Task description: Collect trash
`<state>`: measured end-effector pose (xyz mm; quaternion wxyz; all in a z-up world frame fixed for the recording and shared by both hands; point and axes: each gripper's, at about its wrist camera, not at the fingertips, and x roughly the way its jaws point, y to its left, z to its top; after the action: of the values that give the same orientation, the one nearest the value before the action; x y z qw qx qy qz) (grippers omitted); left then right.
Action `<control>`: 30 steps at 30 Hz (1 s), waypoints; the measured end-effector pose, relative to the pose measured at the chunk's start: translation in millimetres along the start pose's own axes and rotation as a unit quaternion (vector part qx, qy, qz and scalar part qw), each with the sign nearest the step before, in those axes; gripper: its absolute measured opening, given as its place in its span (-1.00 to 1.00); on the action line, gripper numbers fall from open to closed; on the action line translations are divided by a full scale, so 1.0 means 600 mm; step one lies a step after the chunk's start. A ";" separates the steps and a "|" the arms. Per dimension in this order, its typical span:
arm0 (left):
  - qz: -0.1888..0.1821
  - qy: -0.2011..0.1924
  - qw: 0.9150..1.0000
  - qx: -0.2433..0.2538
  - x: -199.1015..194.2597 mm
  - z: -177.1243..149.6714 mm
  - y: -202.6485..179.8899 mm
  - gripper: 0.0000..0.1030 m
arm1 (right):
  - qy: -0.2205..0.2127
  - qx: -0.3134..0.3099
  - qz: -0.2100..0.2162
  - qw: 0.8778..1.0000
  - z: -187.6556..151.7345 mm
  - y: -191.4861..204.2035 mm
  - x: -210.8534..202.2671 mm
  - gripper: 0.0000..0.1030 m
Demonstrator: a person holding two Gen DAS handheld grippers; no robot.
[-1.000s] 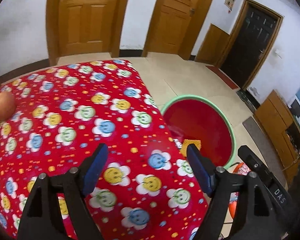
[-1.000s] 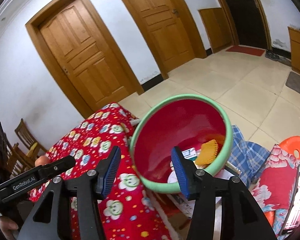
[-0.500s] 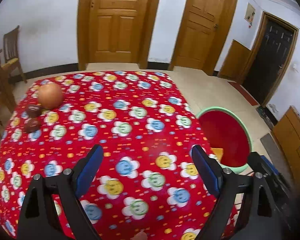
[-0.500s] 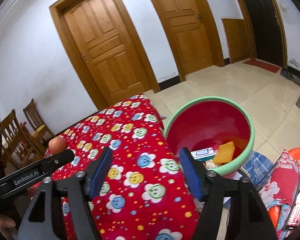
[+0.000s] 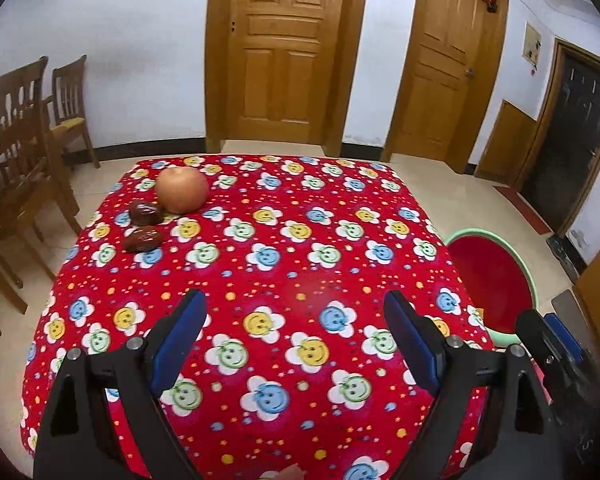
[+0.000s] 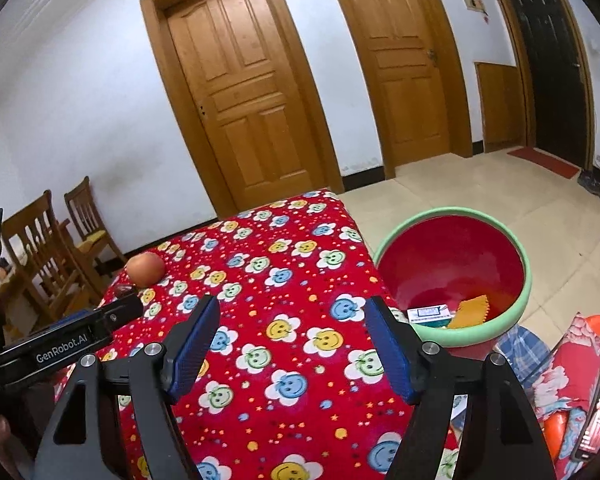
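Wooden doors line the white wall behind a table under a red smiley-flower cloth; the left gripper hangs over its near half, jaws spread wide, nothing between them; the right gripper is likewise spread and empty, its jaws having just been opening; an apple and two dark fruits lie ahead to the left; right of both grippers a green-rimmed red bin holds a yellow scrap and a white packet.

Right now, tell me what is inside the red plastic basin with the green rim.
The red basin holds a white printed packet and a yellow ridged piece; its near rim hides anything lower.
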<state>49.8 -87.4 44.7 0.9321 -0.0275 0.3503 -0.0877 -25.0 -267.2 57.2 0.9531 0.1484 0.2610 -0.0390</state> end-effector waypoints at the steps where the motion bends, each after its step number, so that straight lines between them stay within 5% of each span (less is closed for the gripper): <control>1: 0.005 -0.004 1.000 0.001 -0.004 -0.002 0.003 0.72 | -0.001 -0.002 0.000 1.000 -0.002 0.003 0.000 0.47; 30: 0.014 -0.031 0.999 0.008 -0.039 -0.011 0.014 0.72 | -0.004 -0.016 0.003 1.000 -0.014 0.020 -0.011 0.47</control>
<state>29.1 -74.9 53.9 0.9440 -0.0178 0.3206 -0.0763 -33.1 -252.9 56.7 0.9565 0.1343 0.2571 -0.0322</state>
